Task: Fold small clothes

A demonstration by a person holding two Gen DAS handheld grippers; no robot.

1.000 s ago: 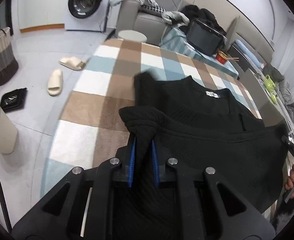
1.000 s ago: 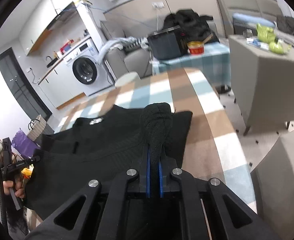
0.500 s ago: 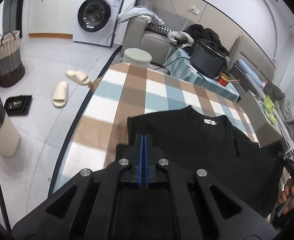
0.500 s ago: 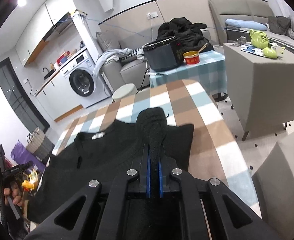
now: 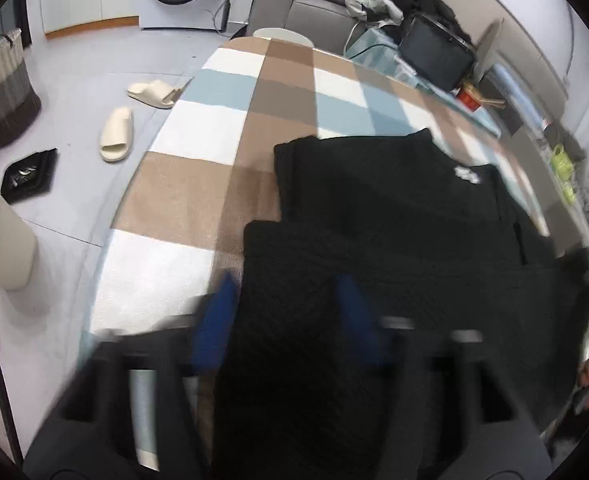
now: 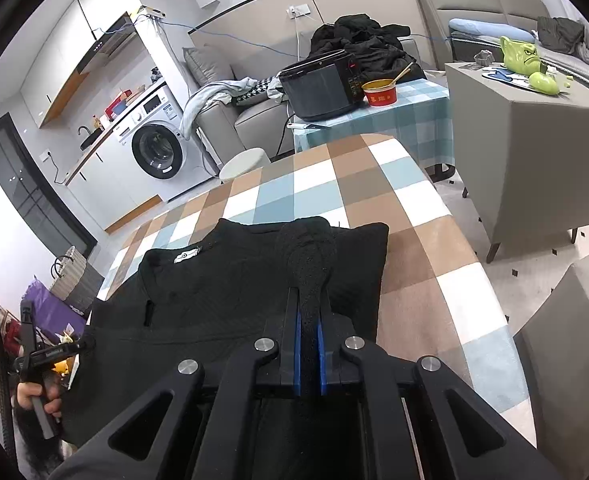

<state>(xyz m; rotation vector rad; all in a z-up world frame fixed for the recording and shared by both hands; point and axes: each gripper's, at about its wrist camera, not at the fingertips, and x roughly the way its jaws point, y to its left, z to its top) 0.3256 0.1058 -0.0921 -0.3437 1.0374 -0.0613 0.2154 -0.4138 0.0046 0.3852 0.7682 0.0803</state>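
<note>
While the right gripper [image 6: 309, 344] has its blue pads clamped together on a bunched fold of the black knit garment [image 6: 230, 296], the left gripper [image 5: 286, 312] shows blurred blue fingers [image 5: 214, 320] standing apart, the jaws opening, with dark fabric lying between them and no pad seen pressing on it. Garment lies spread on the checked table cloth [image 5: 198, 204], lower edge folded up over the body, white neck label [image 6: 185, 256] visible. Beyond: cream slippers [image 5: 116, 134] on the floor, washing machine [image 6: 156, 152], black appliance [image 6: 320, 88] beside a red bowl [image 6: 380, 93]
</note>
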